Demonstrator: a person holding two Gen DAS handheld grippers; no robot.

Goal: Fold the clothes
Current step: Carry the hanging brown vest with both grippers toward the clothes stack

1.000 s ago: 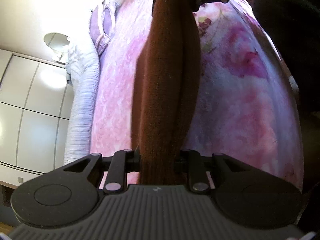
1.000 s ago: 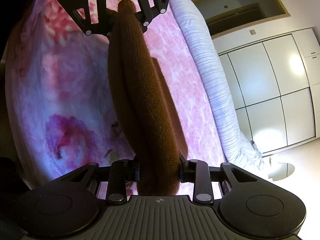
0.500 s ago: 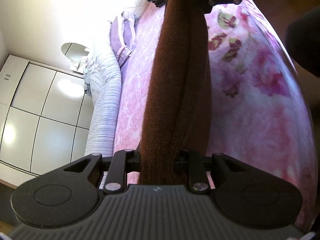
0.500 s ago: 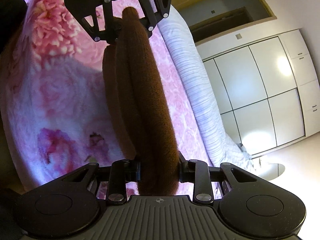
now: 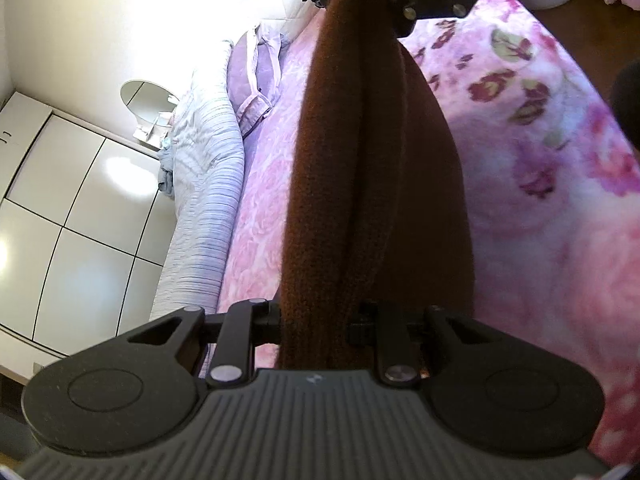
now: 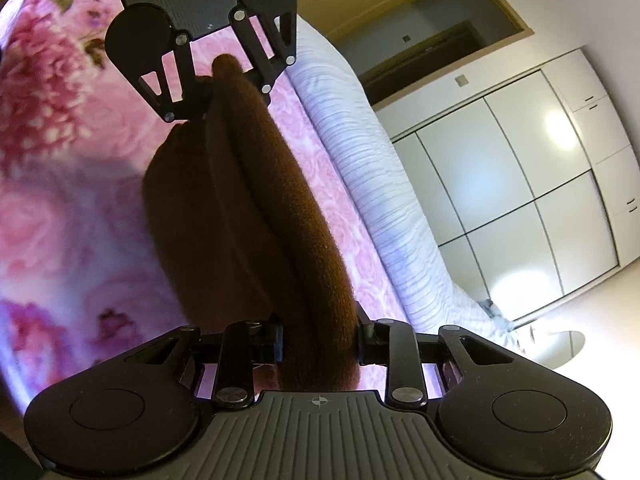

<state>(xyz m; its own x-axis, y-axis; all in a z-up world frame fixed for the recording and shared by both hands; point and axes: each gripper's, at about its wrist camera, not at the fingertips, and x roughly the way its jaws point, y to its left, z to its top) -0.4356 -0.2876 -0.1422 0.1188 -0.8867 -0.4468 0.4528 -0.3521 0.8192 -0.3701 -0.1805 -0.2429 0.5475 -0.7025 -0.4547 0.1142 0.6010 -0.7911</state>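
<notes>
A: How far along does the folding look?

B: Midway, I'd judge. The brown knit (image 5: 372,184) is bunched into a long doubled band, strung in the air between the two tools above the bed (image 5: 540,184). It looks folded lengthwise at least once, but it isn't laid down

A: Who has which end?

B: The left hand-held gripper (image 5: 316,322) is clamped on one end, the cloth filling the gap between its jaws. The right hand-held gripper (image 6: 318,338) is clamped on the other end the same way. Each camera shows the opposite tool at the far end of the band

A: Does any of it touch the bed?

B: I can't tell for sure. In the right view a lower layer sags toward the pink floral cover, near it, but contact isn't clear

A: What's left, then?

B: As I read it: set the band down flat on the bed, bring one end over the other, smooth it, let go. A lilac garment (image 5: 256,80) lies near the striped duvet (image 5: 208,184), possibly still to do

A: Any risk?

B: The thick knit could slip or unroll if one grip loosens
</notes>
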